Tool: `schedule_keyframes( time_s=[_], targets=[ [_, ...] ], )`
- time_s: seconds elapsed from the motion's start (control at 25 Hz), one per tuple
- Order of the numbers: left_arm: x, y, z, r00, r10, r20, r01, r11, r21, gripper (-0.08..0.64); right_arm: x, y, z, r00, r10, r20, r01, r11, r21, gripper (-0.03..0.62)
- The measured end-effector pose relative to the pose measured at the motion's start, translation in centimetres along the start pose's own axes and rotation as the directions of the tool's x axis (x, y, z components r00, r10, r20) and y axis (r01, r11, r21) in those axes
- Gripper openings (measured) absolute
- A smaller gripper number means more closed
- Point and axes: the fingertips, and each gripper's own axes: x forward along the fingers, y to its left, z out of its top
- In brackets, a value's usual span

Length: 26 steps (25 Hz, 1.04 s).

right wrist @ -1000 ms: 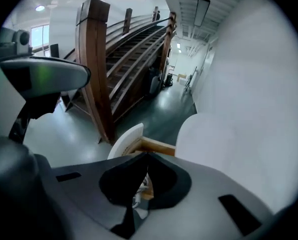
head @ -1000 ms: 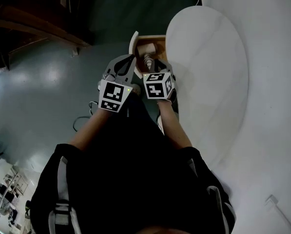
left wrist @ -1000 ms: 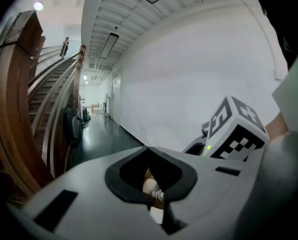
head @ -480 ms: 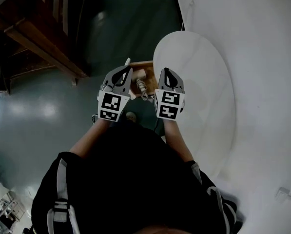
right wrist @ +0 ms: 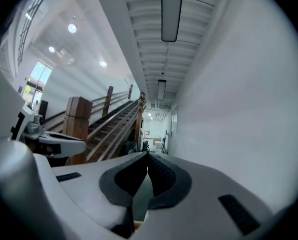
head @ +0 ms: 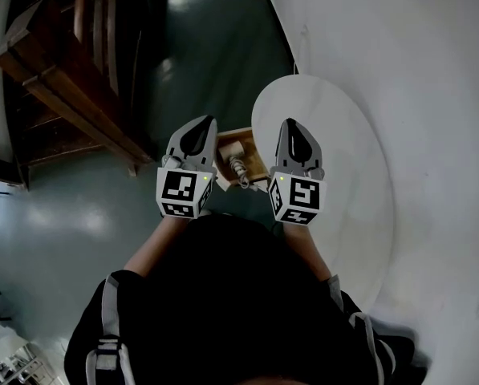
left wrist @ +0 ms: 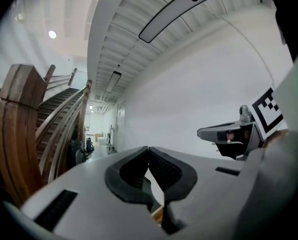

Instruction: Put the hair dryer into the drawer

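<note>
Seen from above, the left gripper [head: 200, 125] and right gripper [head: 292, 127] are held level, side by side, both clenched on nothing. Far below, between them, the hair dryer [head: 229, 148] lies inside the open wooden drawer [head: 257, 160]. Its coiled cord [head: 239, 168] probably needs tucking clear of the rim before any push.

wooden staircase [head: 66, 95], white wall [head: 399, 46], grey floor [head: 62, 207]

Looks down on an open wooden drawer [head: 257, 155] with the hair dryer [head: 231, 147] and its coiled cord [head: 240, 169] inside. Holds the left gripper [head: 207, 122] over the drawer's left edge and the right gripper [head: 290, 123] just right of the drawer, over the rim of a round white table [head: 343, 175].
</note>
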Motion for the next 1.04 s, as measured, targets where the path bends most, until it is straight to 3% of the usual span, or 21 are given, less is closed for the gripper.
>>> schedule_keyframes(
  time_s=[0.16,1.04],
  targets=[
    [-0.8,-0.2,1.4,1.000,0.002,0.023,-0.002,1.000,0.002,0.009,-0.8,0.8,0.2,0.999,0.026,0.025,-0.027,0.999,0.037,0.023],
    [-2.9,2.0,0.3,1.000,-0.011,0.016,0.011,1.000,0.027,0.009,-0.5,5.6,-0.3,0.998,0.052,0.032,-0.053,0.997,0.047,0.023]
  ],
)
